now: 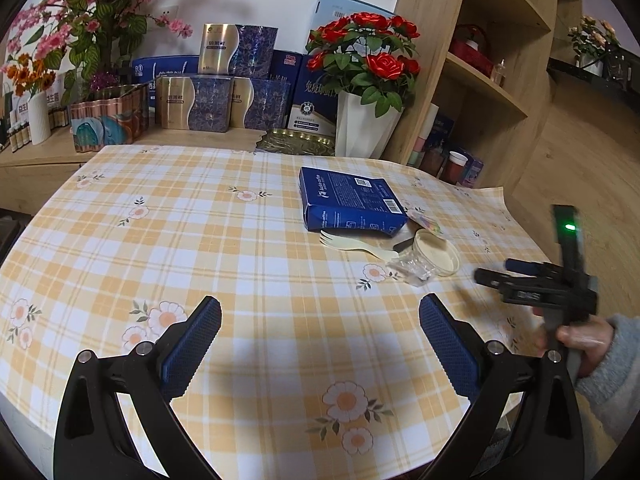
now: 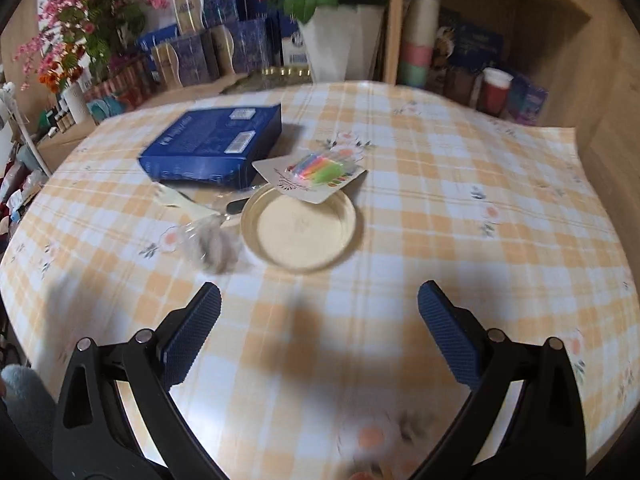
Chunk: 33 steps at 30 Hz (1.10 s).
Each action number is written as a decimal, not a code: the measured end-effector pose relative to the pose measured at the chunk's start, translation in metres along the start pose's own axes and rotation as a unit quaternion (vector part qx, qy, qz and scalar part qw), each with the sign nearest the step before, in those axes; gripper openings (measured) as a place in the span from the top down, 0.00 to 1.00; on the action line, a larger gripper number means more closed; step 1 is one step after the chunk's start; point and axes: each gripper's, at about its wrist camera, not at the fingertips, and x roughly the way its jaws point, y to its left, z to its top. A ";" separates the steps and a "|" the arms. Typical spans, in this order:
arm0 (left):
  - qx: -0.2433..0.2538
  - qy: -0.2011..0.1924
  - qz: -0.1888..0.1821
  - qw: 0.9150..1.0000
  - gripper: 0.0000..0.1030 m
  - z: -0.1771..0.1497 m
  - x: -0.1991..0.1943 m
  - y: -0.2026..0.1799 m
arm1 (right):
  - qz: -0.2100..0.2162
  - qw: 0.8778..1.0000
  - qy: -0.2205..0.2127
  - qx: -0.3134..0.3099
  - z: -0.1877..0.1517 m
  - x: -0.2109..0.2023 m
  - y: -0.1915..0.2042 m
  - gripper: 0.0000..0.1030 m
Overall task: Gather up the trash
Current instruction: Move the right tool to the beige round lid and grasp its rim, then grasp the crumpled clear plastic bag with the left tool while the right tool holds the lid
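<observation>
A blue coffee box (image 1: 350,203) (image 2: 214,145) lies flat on the checked tablecloth. In front of it are a cream plastic fork (image 1: 360,245) (image 2: 184,201), a crumpled clear wrapper (image 1: 412,266) (image 2: 208,246), a round cream lid (image 1: 436,252) (image 2: 299,229), and a card of coloured candles (image 2: 316,170) resting on the lid's far rim. My left gripper (image 1: 320,332) is open over bare cloth, well short and left of the pile. My right gripper (image 2: 319,320) is open just short of the lid with nothing between its fingers; the left wrist view shows it (image 1: 496,274) in a person's hand.
Gift boxes (image 1: 192,102), flower vases (image 1: 360,120) and a gold tray (image 1: 298,140) line the sideboard behind the table. A wooden shelf unit (image 1: 480,80) with cups stands at the right. The tablecloth (image 1: 200,240) overhangs the table's right edge.
</observation>
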 end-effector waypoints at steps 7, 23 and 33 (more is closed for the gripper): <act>-0.011 0.006 -0.004 1.000 0.06 0.004 0.017 0.005 | 0.009 0.998 0.056 0.015 0.020 0.054 0.007 0.06; -0.011 0.076 -0.076 0.994 0.11 0.012 0.073 -0.029 | 0.025 0.998 0.058 -0.022 0.026 0.060 0.014 0.18; 0.061 0.134 -0.094 0.985 0.31 0.021 0.150 -0.094 | 0.018 0.999 0.041 -0.001 -0.008 0.013 -0.019 0.19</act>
